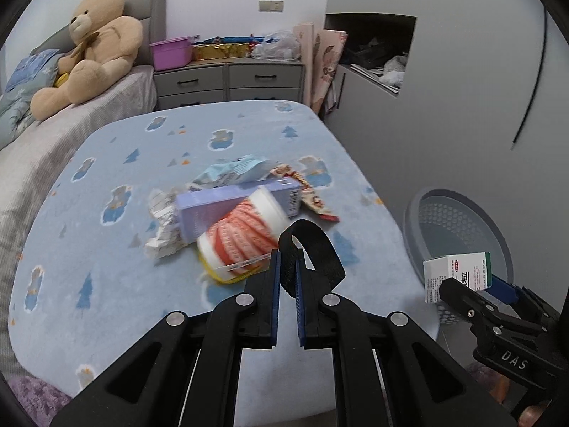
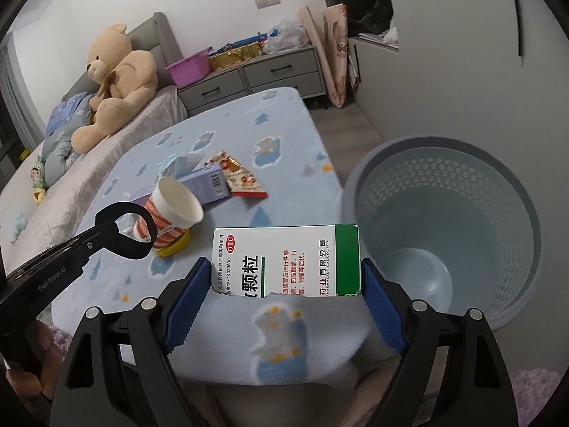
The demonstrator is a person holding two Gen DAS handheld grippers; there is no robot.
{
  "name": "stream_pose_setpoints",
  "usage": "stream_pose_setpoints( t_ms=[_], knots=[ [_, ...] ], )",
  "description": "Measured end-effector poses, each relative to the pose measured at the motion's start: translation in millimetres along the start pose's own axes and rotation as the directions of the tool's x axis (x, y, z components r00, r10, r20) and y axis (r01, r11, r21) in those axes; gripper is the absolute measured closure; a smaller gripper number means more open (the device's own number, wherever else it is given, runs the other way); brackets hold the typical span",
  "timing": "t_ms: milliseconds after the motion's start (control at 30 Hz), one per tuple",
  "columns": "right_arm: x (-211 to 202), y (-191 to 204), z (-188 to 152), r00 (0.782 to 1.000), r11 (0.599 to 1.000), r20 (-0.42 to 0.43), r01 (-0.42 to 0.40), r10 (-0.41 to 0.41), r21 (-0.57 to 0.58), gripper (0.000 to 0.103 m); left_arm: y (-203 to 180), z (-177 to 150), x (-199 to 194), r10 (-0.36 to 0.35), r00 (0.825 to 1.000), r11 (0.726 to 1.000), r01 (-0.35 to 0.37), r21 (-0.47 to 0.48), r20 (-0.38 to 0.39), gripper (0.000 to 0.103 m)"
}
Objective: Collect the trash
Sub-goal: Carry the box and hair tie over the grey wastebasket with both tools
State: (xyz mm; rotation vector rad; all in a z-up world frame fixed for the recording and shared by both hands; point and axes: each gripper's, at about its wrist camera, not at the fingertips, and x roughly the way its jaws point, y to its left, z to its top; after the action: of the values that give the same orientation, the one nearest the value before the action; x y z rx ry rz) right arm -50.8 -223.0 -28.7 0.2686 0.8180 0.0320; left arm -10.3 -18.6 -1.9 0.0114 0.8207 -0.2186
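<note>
Item: medicine box point(image 2: 284, 261), white card with a green end panel. It was clamped across its width between the blue pads of the right gripper point(image 2: 286, 277), clear of the bedspread and just beside the rim of the grey perforated waste basket point(image 2: 441, 227), which stood on the floor at the bed's corner. Judged light and probably empty; thin card, stiff along the edges and liable to crush on its broad faces, so a hold across the narrow sides near one end suited it.

Item: black strap loop point(image 1: 309, 249). It was pinched between the fully closed jaws of the left gripper point(image 1: 288, 274), its free end arching above the fingertips. Soft, limp, unlikely to slip from ribbed pads.

Items remaining on the blue patterned blanket point(image 1: 106, 178), clustered near its middle:
- paper cup point(image 2: 174, 210), red-striped, lying tilted on a yellow lid; light and easily dented, best taken at the rim.
- lilac carton point(image 1: 227, 206), touching the cup.
- crumpled wrappers point(image 1: 234, 172) behind it; flimsy, any pinch would serve.

Basket interior: appeared empty.
</note>
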Motion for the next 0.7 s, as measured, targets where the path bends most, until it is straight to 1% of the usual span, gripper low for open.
stream_pose_setpoints(
  t_ms=[167, 233, 333, 400, 533, 700],
  knots=[
    [-12, -56, 14, 0.994, 0.993, 0.011, 0.106, -0.106, 0.047, 0.022, -60, 13, 18, -0.09, 0.996, 0.991, 0.091, 0.098, -0.014, 0.095],
    [-15, -78, 19, 0.989, 0.987, 0.007, 0.144, -0.145, 0.066, 0.022, -86, 17, 28, -0.123, 0.992, 0.982, 0.126, 0.14, -0.028, 0.095],
    [-17, -104, 24, 0.983, 0.979, 0.0, 0.184, -0.185, 0.092, 0.022, -119, 22, 45, -0.184, 0.981, 0.964, 0.192, 0.182, -0.062, 0.095],
    [-15, -116, 26, 0.98, 0.975, -0.01, 0.197, -0.197, 0.106, 0.022, -140, 25, 57, -0.21, 0.974, 0.952, 0.224, 0.209, -0.088, 0.095],
    [-4, -137, 27, 0.979, 0.968, -0.037, 0.205, -0.202, 0.142, 0.022, -170, 28, 79, -0.231, 0.966, 0.936, 0.254, 0.245, -0.12, 0.095],
    [8, -154, 25, 0.979, 0.966, -0.067, 0.201, -0.193, 0.164, 0.021, -190, 31, 100, -0.24, 0.959, 0.926, 0.272, 0.26, -0.149, 0.095]
  ],
)
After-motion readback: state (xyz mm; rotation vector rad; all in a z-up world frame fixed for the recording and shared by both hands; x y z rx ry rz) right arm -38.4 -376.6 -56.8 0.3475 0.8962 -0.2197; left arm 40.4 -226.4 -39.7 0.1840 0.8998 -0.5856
